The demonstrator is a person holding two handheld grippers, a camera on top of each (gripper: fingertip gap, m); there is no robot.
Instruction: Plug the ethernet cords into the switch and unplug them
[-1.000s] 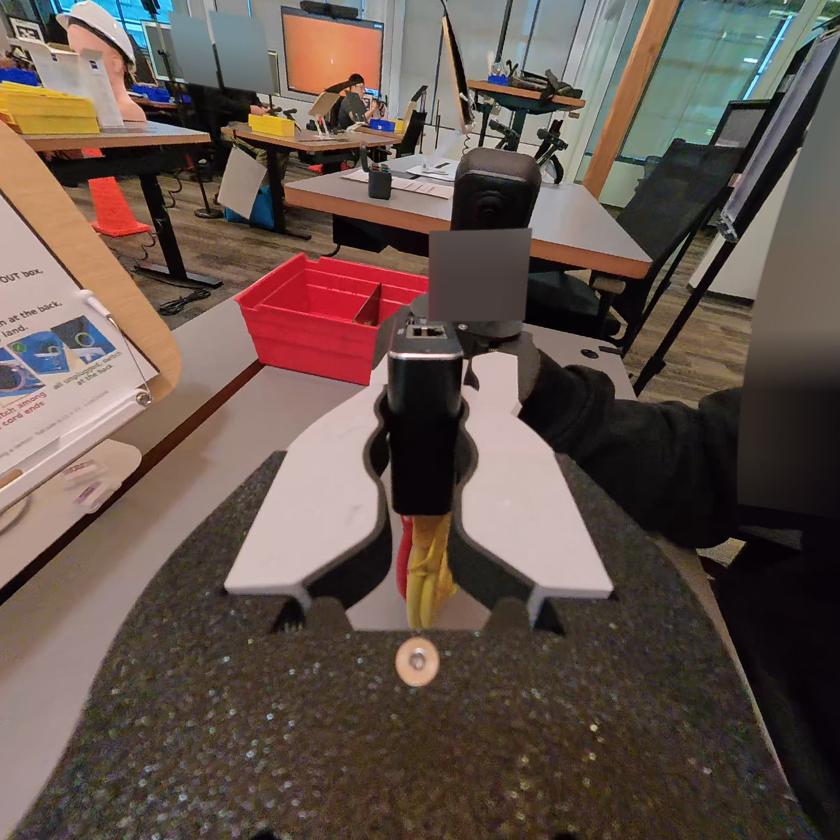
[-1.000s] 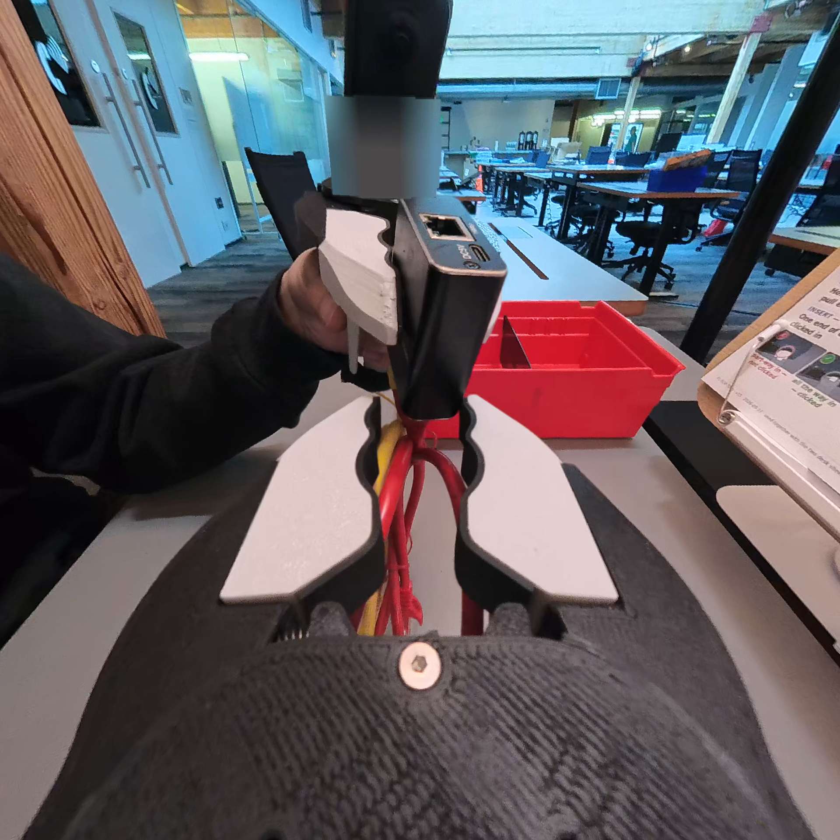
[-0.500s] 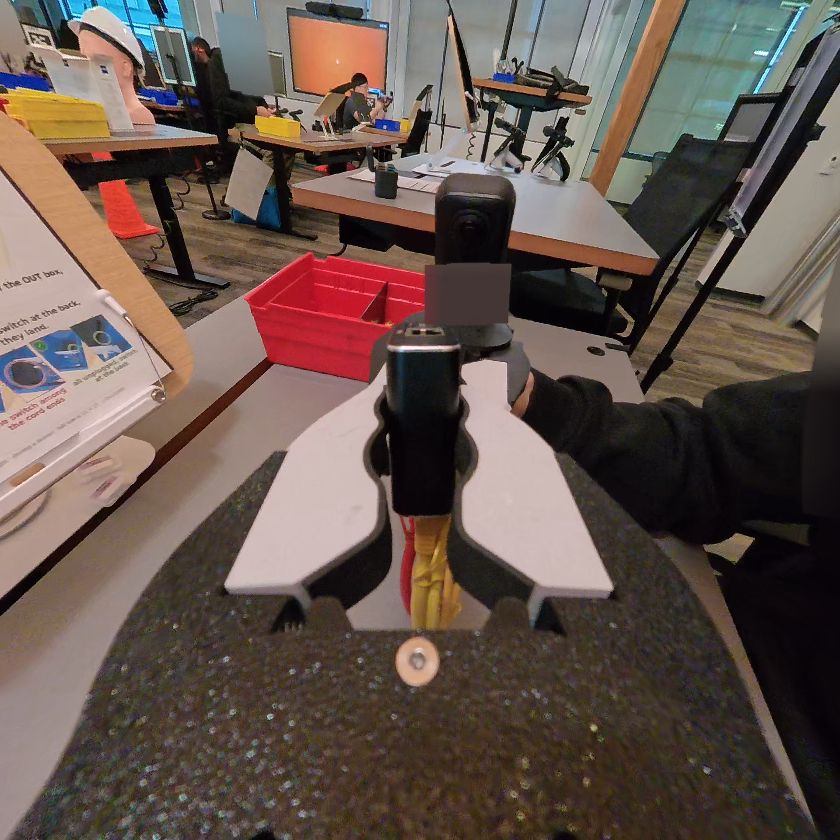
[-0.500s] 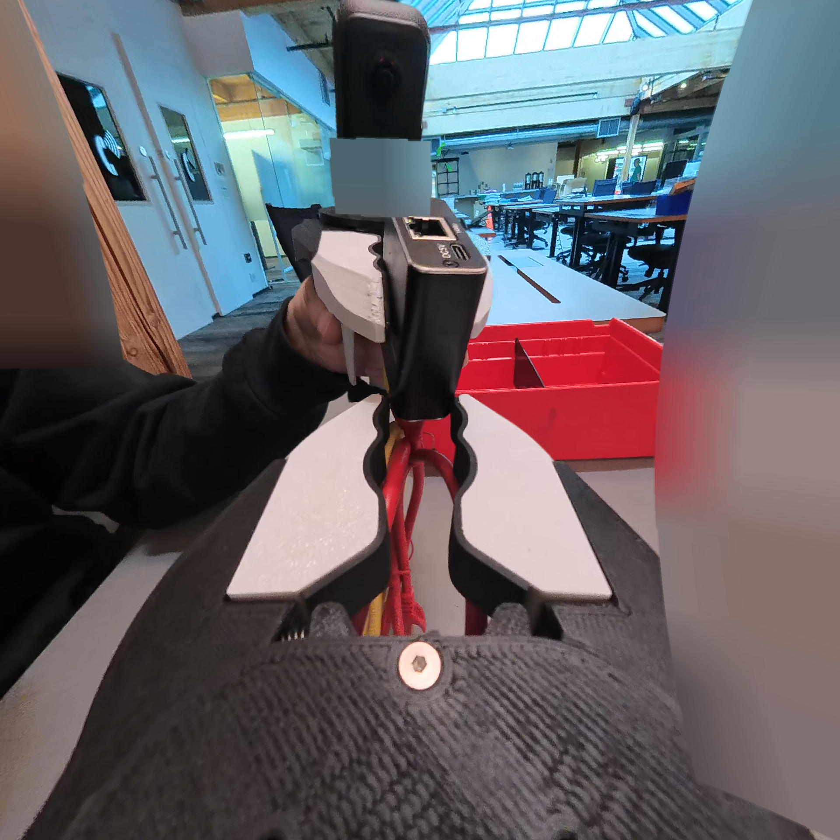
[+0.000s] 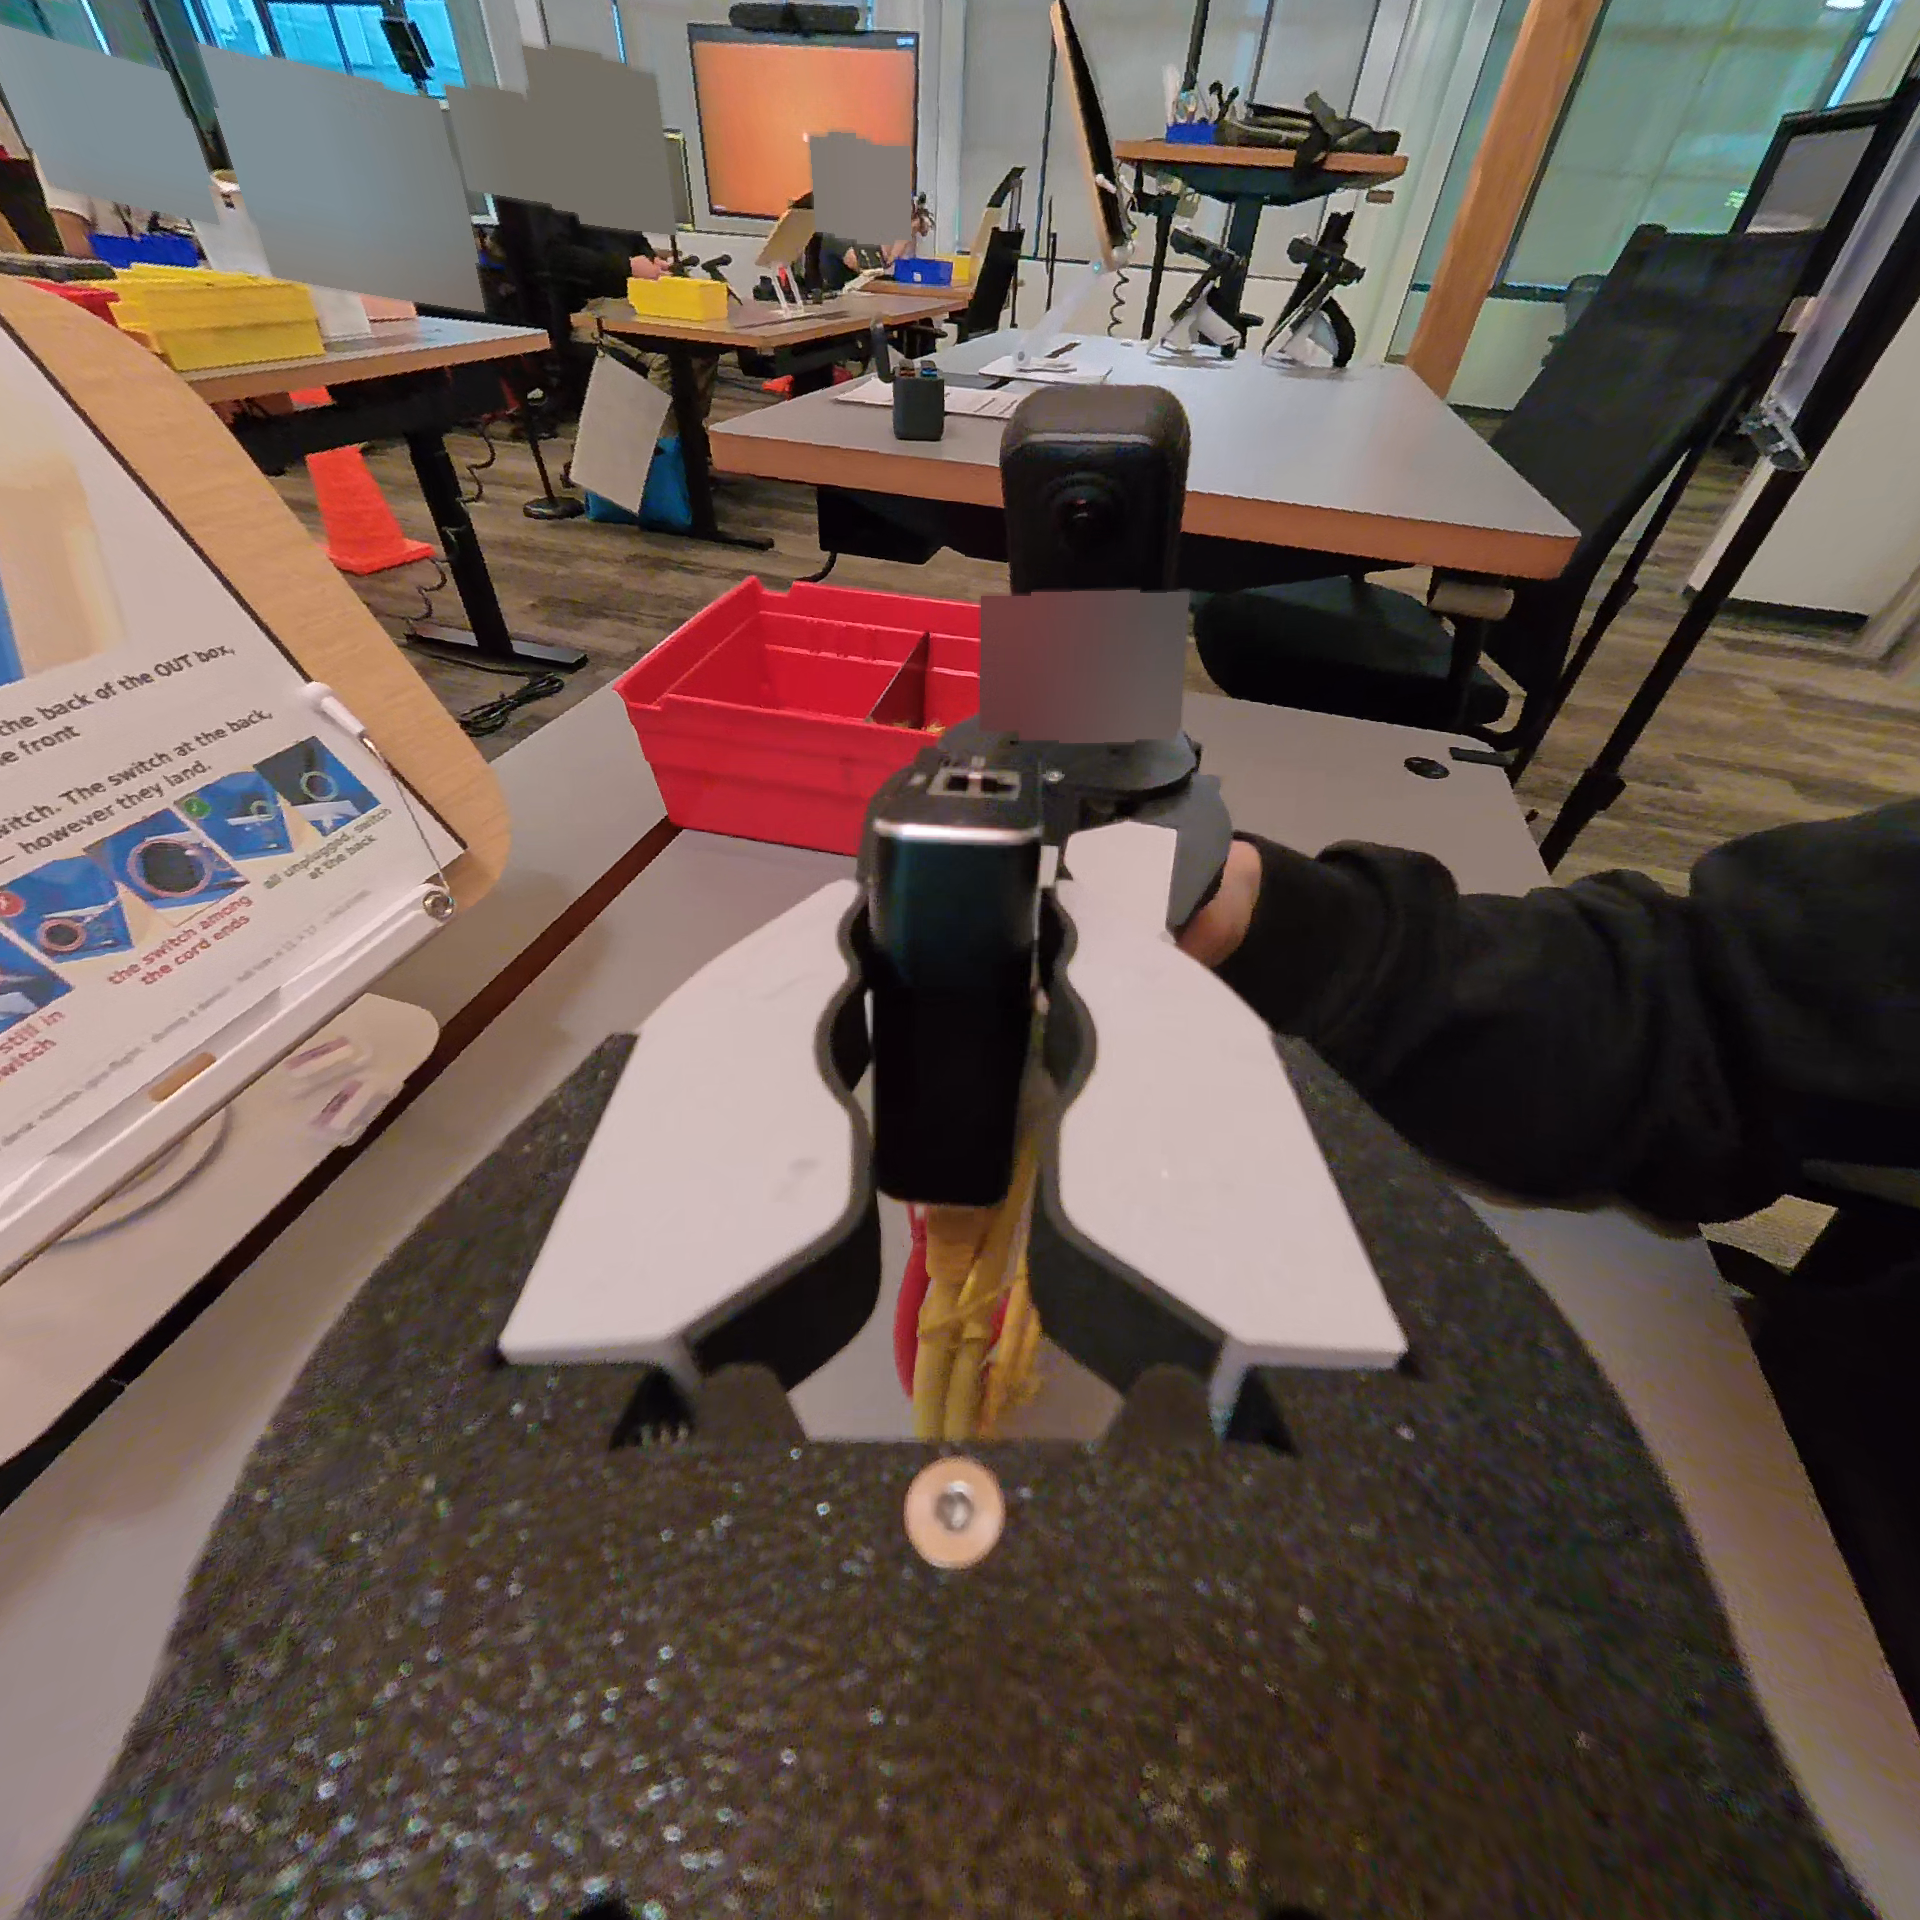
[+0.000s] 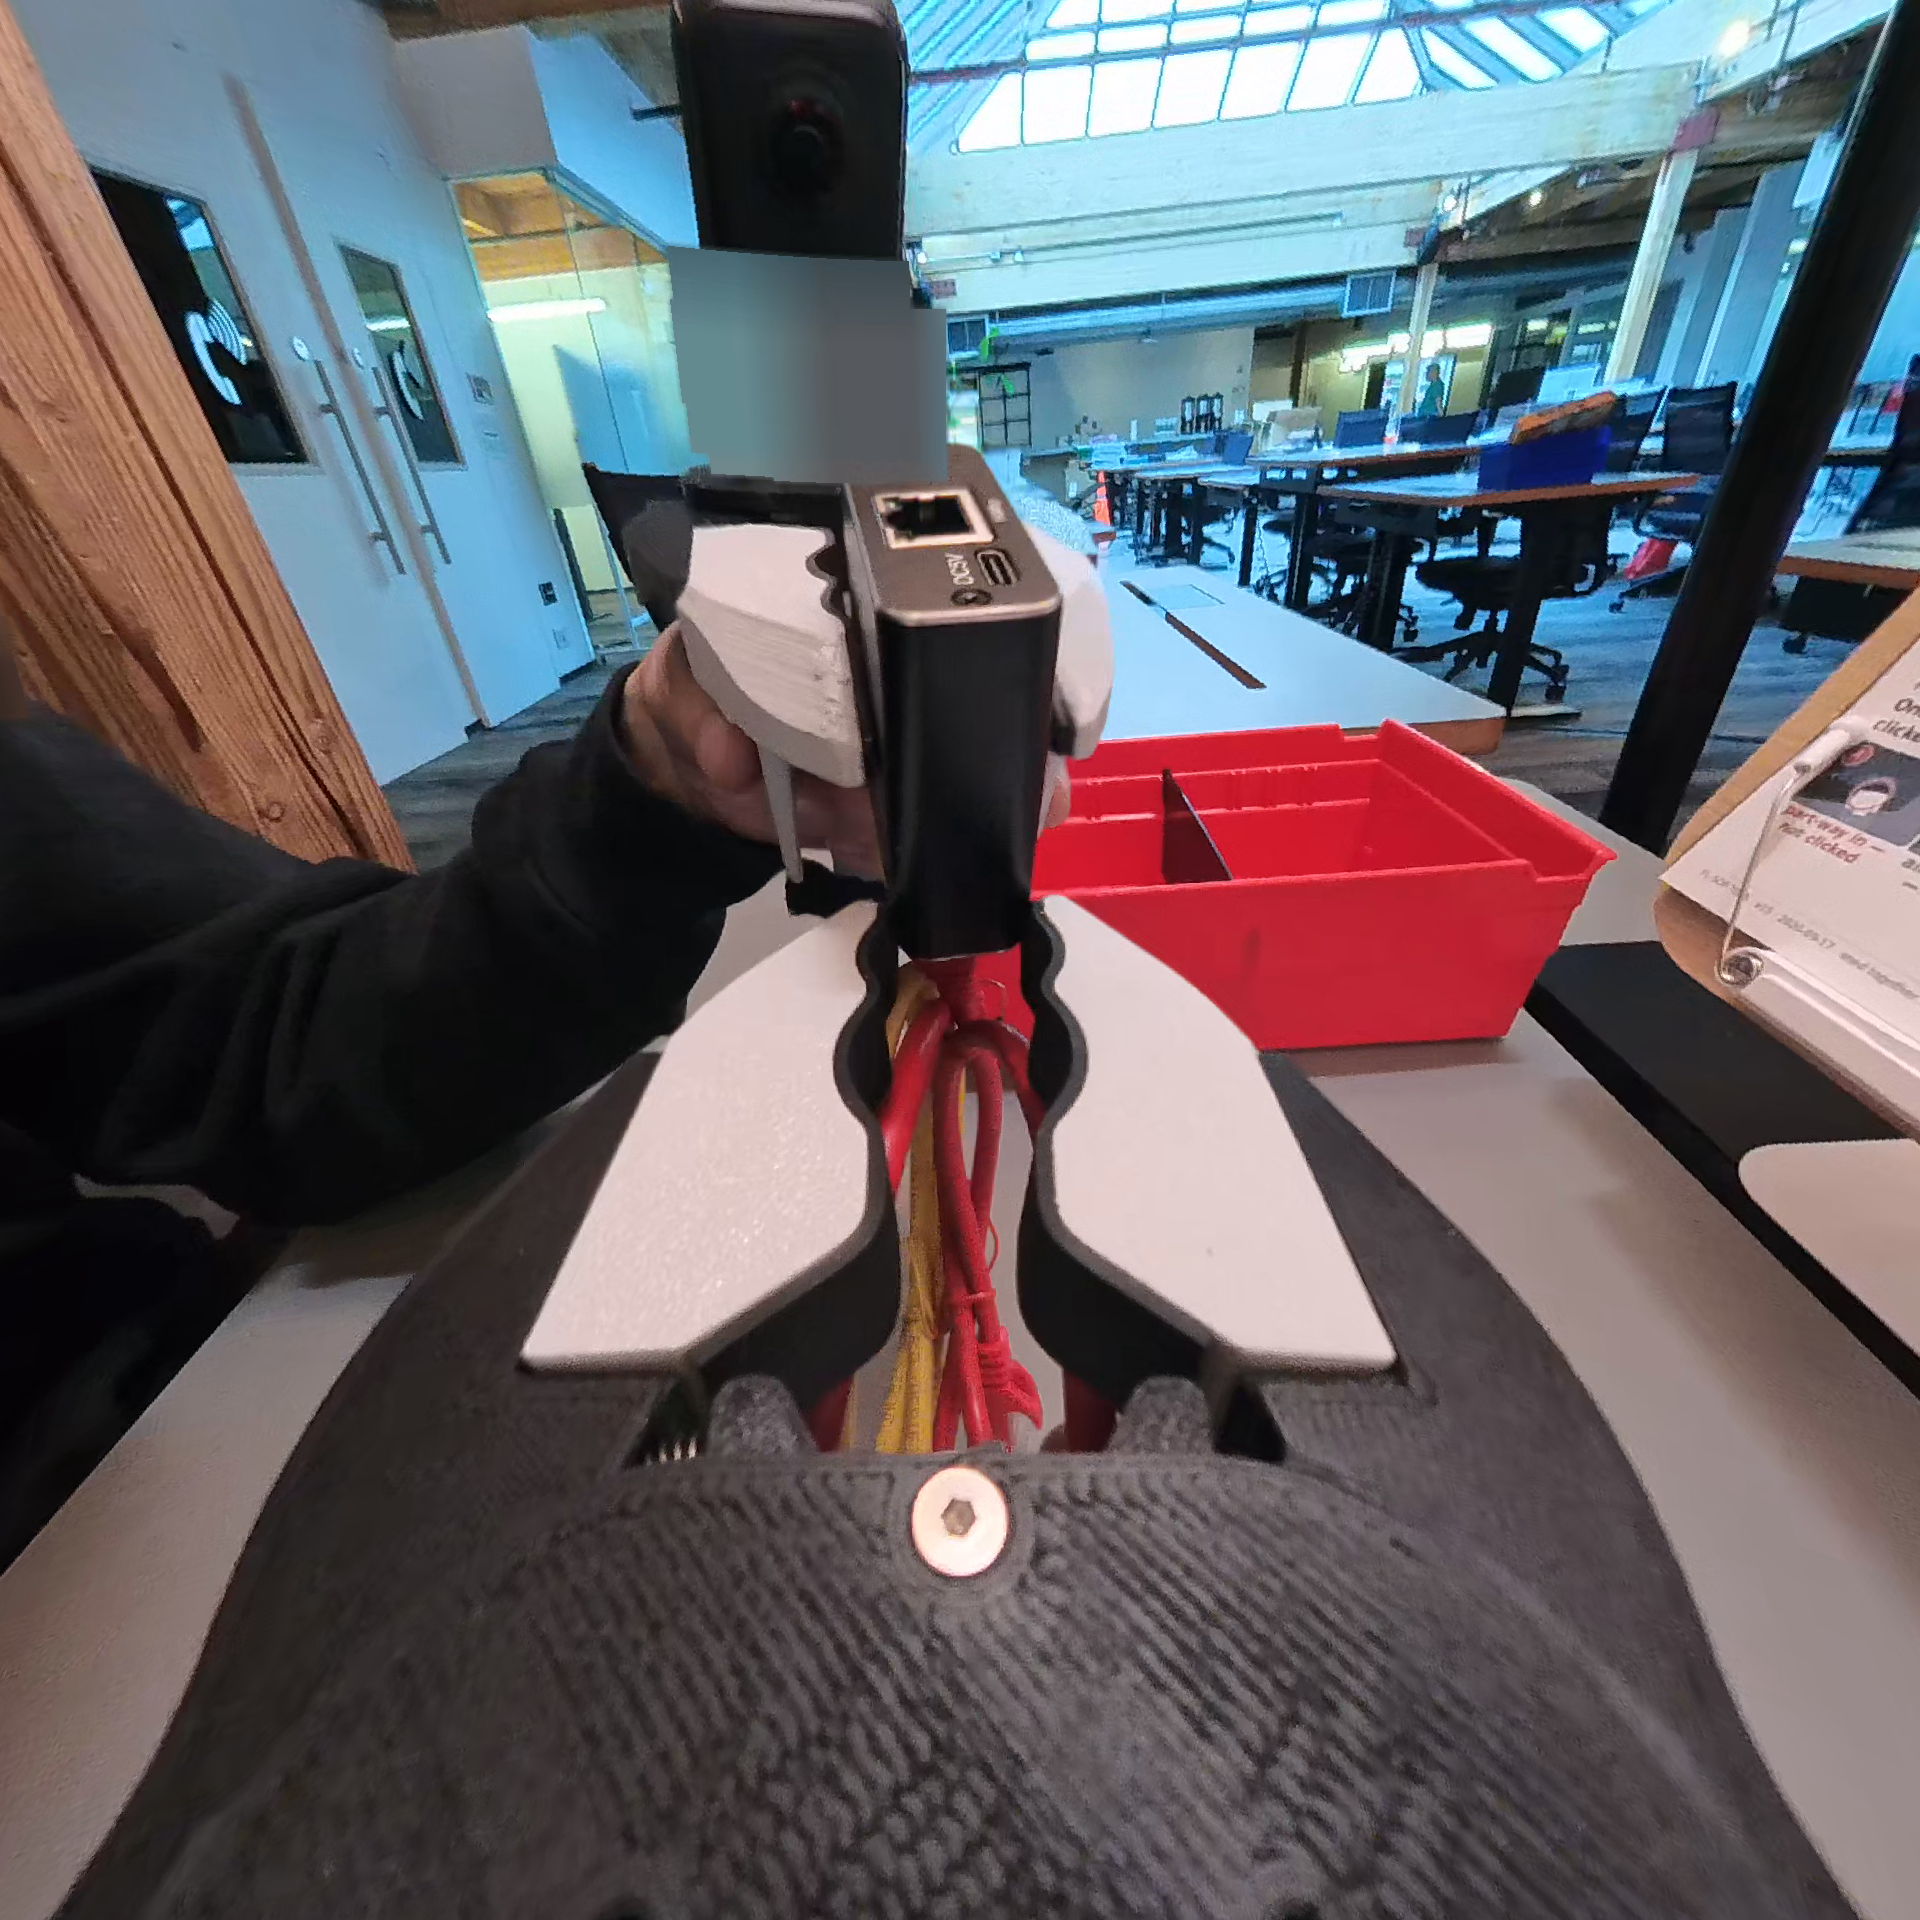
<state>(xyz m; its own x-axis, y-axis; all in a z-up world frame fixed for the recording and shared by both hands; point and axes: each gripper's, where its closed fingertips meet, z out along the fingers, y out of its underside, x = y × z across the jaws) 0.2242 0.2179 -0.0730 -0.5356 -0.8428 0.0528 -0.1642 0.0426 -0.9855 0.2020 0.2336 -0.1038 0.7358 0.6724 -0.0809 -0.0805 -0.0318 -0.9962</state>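
A black switch (image 5: 951, 1018) stands upright above the grey table, an empty port on its top end. Red cords (image 6: 966, 1143) and yellow cords (image 6: 914, 1371) hang bundled from its lower end. They also show in the left wrist view as a yellow cord bundle (image 5: 977, 1320). My left gripper (image 5: 951, 914) is shut on the switch's sides. In the right wrist view the switch (image 6: 966, 748) sits between the left gripper's white fingers (image 6: 769, 644). My right gripper (image 6: 956, 935) is closed narrowly on the switch's lower end, just above the cords.
A red divided bin (image 5: 769, 748) stands on the table behind the switch, and it also shows in the right wrist view (image 6: 1351, 935). A wooden stand with an instruction sheet (image 5: 156, 831) sits at the left. A black-sleeved arm (image 5: 1507, 1018) reaches in from the right. The grippers are tip to tip, or close to it.
My right gripper's jaws have narrowed around the switch's lower end. Both views have tilted upward a little. The left gripper's hold on the switch is unchanged.
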